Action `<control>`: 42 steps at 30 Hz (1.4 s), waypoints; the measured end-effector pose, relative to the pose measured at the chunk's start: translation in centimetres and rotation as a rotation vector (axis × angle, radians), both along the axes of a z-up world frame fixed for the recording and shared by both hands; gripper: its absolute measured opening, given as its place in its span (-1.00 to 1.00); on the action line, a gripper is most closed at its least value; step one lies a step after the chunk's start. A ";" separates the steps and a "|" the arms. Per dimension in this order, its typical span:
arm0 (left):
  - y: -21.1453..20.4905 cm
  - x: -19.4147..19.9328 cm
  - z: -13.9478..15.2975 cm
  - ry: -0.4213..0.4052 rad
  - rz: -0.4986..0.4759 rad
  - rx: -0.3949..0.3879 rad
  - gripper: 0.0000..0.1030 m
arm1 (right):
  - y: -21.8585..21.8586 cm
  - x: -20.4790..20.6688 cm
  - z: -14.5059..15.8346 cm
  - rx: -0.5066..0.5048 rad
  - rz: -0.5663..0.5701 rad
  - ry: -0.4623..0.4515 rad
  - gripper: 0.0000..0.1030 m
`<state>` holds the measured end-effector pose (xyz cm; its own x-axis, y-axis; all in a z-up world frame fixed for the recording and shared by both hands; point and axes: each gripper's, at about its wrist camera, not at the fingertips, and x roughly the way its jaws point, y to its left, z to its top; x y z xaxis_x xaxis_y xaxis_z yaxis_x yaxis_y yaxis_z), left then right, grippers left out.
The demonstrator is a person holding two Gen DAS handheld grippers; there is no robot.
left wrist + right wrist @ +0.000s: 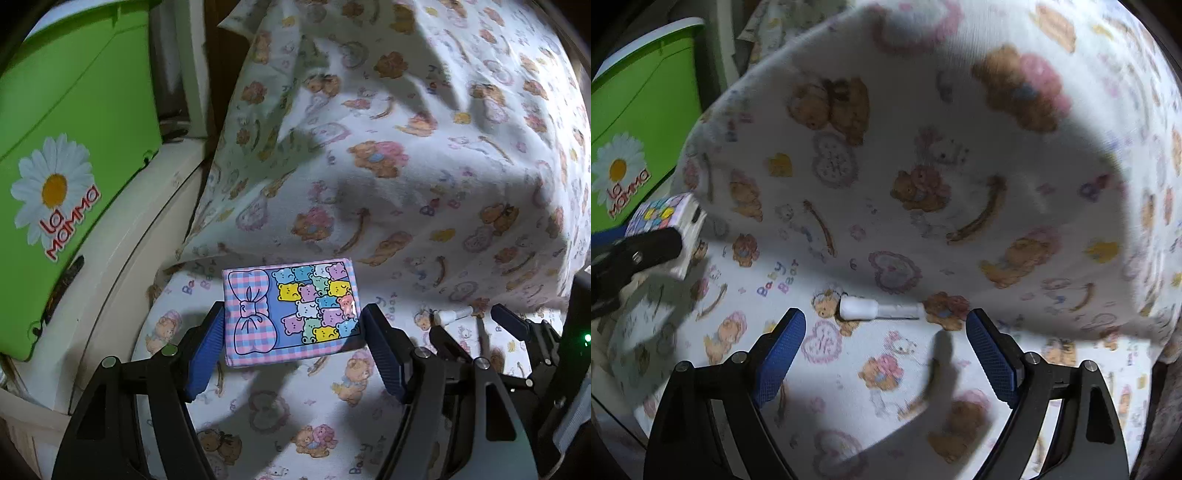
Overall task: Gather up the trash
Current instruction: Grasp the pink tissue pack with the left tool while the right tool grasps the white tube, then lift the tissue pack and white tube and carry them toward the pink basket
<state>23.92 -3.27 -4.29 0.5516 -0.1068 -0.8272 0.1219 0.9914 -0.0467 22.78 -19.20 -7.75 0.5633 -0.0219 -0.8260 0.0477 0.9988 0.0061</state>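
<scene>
A pack of tissues [291, 312] with a pink check bow and coloured bears sits between the blue pads of my left gripper [293, 328], which is shut on it and holds it just above the bear-print sheet [424, 166]. The pack also shows at the far left of the right wrist view [665, 218]. A small white tube-like piece of trash [879, 309] lies on the sheet just ahead of my right gripper [886, 332], which is open and empty. The tube shows in the left wrist view [452, 315] beside the right gripper's fingers [509, 323].
A green bin [66, 155] with a daisy and "La Mamma" logo stands at the left, beside a cream-coloured edge [147, 221]. The sheet rises into a draped mound [960, 129] behind the tube.
</scene>
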 end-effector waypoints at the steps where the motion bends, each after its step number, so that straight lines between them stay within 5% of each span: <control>1: 0.3 0.0 -0.1 0.005 0.009 0.002 0.38 | 0.1 0.4 -0.3 0.001 -0.009 0.005 0.75; 4: 0.9 0.0 -0.2 0.006 0.016 -0.004 0.38 | -0.1 1.4 -0.7 0.001 -0.020 0.012 0.67; 10: 1.1 -0.8 0.5 -0.023 0.020 -0.006 0.38 | 0.6 1.7 -1.4 0.005 -0.008 0.011 0.05; 20: 1.0 -1.3 0.6 -0.053 0.007 0.036 0.38 | 1.8 -2.5 0.9 -0.024 0.021 -0.059 0.05; 29: -0.3 -2.5 1.2 -0.074 -0.014 0.061 0.39 | -1.7 -5.7 1.7 -0.008 -0.010 -0.080 0.05; 42: -0.6 -5.6 1.9 -0.068 -0.033 0.009 0.39 | -4.2 -10.6 4.4 0.069 -0.015 -0.109 0.05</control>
<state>18.34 -3.83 -2.39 0.6025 -0.1185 -0.7892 0.1573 0.9872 -0.0281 12.13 -23.43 -3.33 0.6500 0.0240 -0.7595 0.0577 0.9951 0.0808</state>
